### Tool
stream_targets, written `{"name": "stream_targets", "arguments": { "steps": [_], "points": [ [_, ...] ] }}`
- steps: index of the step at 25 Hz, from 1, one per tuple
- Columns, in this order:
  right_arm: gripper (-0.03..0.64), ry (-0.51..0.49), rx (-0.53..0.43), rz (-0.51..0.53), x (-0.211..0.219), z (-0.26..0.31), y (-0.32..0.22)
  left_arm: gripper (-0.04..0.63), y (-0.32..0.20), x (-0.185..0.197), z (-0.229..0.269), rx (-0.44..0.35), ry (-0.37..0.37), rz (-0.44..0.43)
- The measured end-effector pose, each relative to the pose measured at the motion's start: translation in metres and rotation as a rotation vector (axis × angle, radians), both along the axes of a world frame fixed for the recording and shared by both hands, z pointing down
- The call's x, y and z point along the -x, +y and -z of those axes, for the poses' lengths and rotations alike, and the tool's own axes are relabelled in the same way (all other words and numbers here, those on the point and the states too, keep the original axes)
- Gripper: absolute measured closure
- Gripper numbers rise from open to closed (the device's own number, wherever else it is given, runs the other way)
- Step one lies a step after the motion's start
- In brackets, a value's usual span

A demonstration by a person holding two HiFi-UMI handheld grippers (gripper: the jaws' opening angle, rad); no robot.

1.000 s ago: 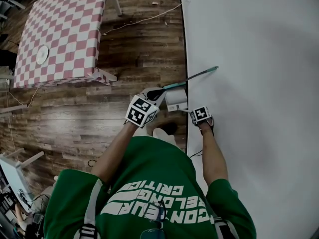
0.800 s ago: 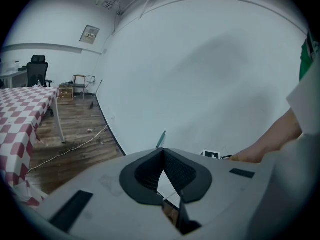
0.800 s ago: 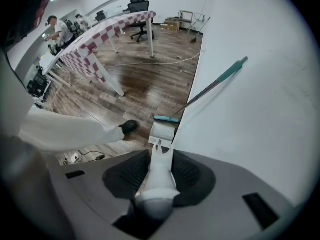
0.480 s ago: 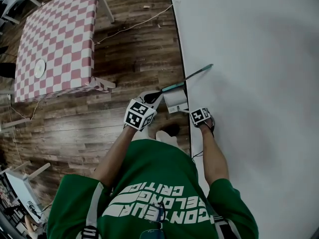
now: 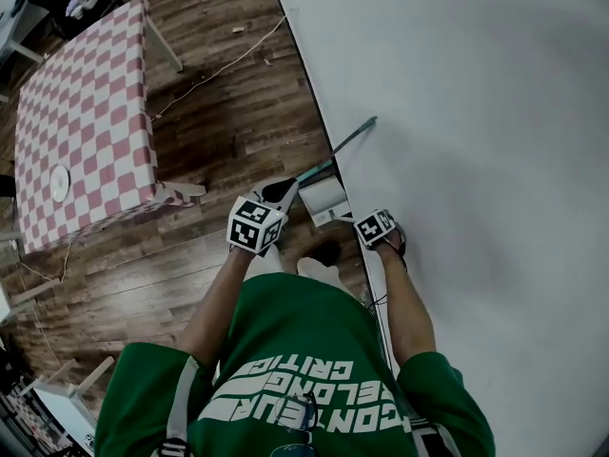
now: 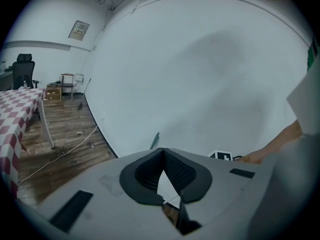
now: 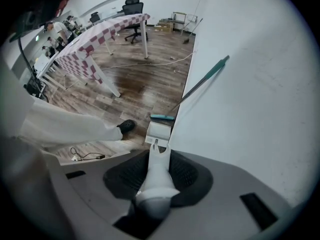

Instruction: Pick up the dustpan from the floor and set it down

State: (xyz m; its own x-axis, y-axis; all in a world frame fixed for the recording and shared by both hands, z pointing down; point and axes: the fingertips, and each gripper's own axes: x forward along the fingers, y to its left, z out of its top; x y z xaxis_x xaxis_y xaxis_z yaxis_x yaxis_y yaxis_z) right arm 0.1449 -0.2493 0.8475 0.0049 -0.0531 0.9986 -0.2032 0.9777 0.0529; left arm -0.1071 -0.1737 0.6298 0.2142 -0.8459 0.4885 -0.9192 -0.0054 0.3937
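While the right gripper (image 7: 159, 154) clamps the dustpan (image 7: 158, 130) by its white handle, lower centre, partly hiding it, the left gripper (image 6: 163, 152) sits closed, empty.

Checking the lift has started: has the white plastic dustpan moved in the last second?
No. The white plastic dustpan sits just below the teal broom handle, by the white wall, as before; only the camera swung.

Big plain white wall (image 5: 457, 112) fills the right, dark wood plank floor (image 5: 209, 112) runs left, red-and-white checkered table (image 5: 81, 131) upper left, cable (image 5: 219, 69) trailing across, office chair (image 7: 132, 6) far back.
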Motion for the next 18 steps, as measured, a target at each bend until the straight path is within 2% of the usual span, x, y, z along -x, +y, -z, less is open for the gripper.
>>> {"name": "stream_targets", "arguments": {
  "steps": [10, 18],
  "points": [
    [0.497, -0.032, -0.006, -0.066, -0.030, 0.056, 0.015, 0.592, -0.032, -0.015, 0.004, -0.013, 0.000, -0.137],
    [0.497, -0.077, -0.023, -0.033, -0.046, 0.136, 0.025, 0.592, -0.045, -0.018, 0.014, -0.028, -0.012, -0.198]
  ]
}}
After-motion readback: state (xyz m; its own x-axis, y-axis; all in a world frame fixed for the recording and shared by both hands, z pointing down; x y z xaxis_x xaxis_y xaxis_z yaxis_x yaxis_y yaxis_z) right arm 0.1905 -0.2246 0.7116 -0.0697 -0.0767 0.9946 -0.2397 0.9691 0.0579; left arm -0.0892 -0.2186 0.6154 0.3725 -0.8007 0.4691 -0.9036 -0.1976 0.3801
